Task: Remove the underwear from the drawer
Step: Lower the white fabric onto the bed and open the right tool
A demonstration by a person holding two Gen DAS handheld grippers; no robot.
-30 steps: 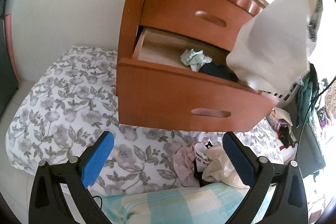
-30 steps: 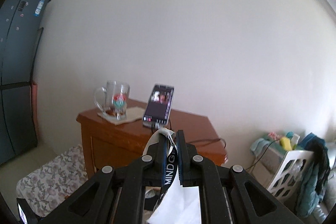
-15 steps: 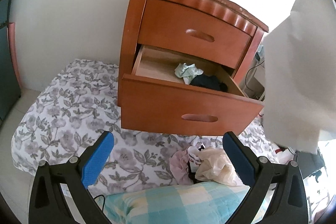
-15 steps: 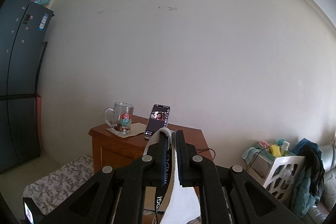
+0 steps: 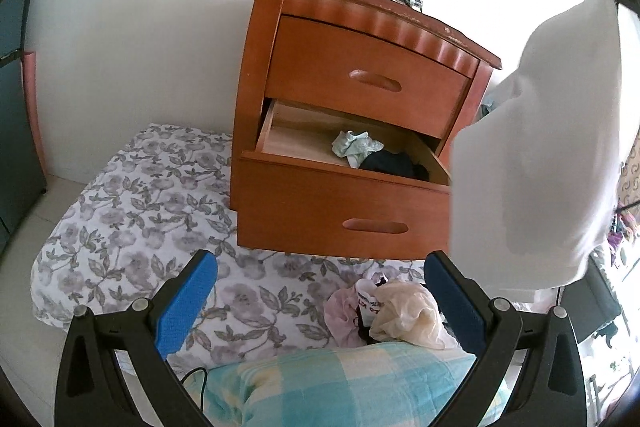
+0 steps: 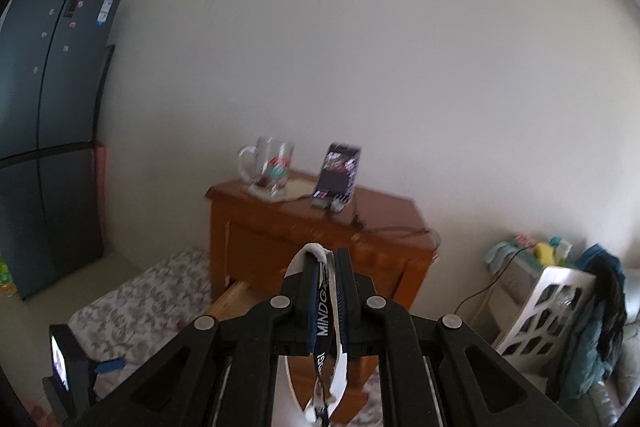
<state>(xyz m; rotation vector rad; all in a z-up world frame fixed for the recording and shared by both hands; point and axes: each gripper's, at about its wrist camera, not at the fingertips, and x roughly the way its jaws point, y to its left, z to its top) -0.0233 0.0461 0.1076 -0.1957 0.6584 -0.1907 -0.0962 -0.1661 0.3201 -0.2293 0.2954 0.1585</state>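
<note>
left gripper point(image 5: 320, 291): jaws wide apart, nothing between the blue pads point(image 5: 186, 305); hovering over the near edge of the floral mattress point(image 5: 132, 211).
checked pillow point(image 5: 344, 383): nearest, lying between the left fingers at the bottom of the left wrist view.
clothes pile point(image 5: 384, 311): pink, white and cream pieces heaped on the mattress, just beyond the pillow, near the right pad.
right gripper point(image 6: 329, 259): clamped tight on white underwear point(image 6: 340, 359); black waistband point(image 6: 323, 319) with white lettering pinched between the pads, fabric hanging below.
white underwear, left wrist view point(image 5: 540, 147): hanging in the air at the right edge, clear of the drawer, covering the drawer's right front corner.
bottom drawer point(image 5: 344, 203): pulled out over the mattress, open.
drawer contents: crumpled pale green piece point(image 5: 354, 147) mid-drawer, dark piece point(image 5: 394, 165) touching it, toward the right front corner.
top drawer point(image 5: 368, 83): closed.
nightstand point(image 6: 280, 231): against the wall; glass mug point(image 6: 266, 167) near the back left corner of the top, phone point(image 6: 338, 173) propped upright beside it, cable trailing off the right edge.
laundry basket point(image 6: 540, 307): white, right of the nightstand, clothes draped over it.
fridge point(image 6: 48, 131): dark, far left by the wall.
</note>
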